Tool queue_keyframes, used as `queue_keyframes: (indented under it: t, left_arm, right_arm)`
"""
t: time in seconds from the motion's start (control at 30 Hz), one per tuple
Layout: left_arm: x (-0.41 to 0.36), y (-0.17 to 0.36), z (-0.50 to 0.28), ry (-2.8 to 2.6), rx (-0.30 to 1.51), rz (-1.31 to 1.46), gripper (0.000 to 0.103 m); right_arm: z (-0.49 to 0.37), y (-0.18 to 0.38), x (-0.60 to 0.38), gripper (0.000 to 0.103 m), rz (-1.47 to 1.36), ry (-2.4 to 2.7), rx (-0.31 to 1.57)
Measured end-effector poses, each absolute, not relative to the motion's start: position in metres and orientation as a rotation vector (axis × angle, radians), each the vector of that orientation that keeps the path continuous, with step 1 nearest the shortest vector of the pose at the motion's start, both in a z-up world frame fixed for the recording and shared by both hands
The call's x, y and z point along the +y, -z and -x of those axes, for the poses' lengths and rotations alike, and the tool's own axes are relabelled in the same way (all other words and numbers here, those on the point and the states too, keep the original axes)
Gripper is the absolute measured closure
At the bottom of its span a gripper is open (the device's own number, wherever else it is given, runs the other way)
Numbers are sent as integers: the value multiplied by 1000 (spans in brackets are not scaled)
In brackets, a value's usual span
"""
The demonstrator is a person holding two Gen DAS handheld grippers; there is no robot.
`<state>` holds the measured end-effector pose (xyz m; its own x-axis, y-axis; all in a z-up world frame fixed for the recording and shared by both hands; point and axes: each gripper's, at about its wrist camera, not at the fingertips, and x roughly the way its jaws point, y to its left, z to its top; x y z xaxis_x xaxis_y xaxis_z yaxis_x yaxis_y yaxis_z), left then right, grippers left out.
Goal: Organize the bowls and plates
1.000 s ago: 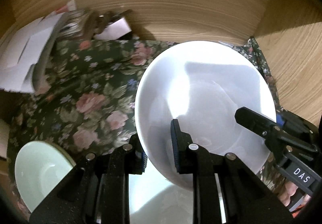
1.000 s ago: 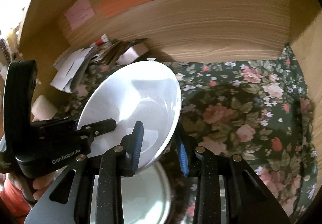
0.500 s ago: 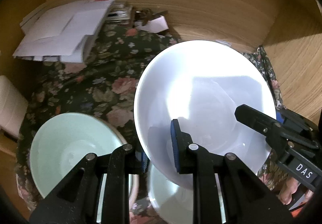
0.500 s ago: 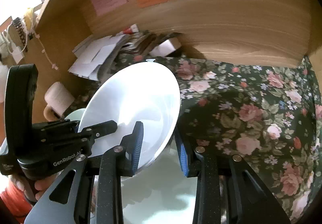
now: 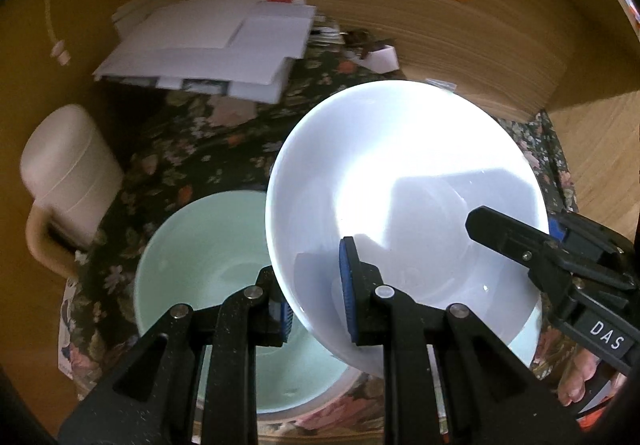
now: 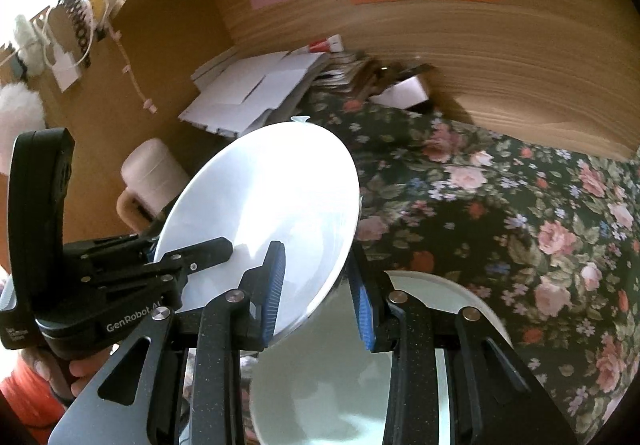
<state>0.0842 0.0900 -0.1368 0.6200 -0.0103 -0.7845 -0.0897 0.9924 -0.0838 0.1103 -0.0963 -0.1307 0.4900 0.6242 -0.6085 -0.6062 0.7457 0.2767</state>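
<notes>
Both the left gripper [image 5: 316,297] and the right gripper [image 6: 318,293] were clamped on opposite rims of the white bowl [image 5: 404,201], held tilted above a pale green bowl [image 5: 200,257] on the floral surface [image 6: 500,205]. The white bowl hid part of the green bowl.

Glossy white bowl [image 5: 404,181] — floral cloth [image 6: 500,205], matt wood wall [image 6: 500,57]

– What lies on the dark floral-print cloth [image 6: 500,213]?
– A stack of white papers [image 5: 208,49] at its far edge; a cream cylindrical roll [image 5: 68,173] beside the cloth's left edge.
</notes>
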Motion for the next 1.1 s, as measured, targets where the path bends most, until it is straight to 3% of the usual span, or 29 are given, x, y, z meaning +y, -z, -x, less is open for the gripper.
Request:
queue_keyframes:
  t: [1.1]
  left_arm:
    - [162,164,-47,-106,927,189,83]
  right_arm:
    - [-99,157,-32,71,81,-833,826]
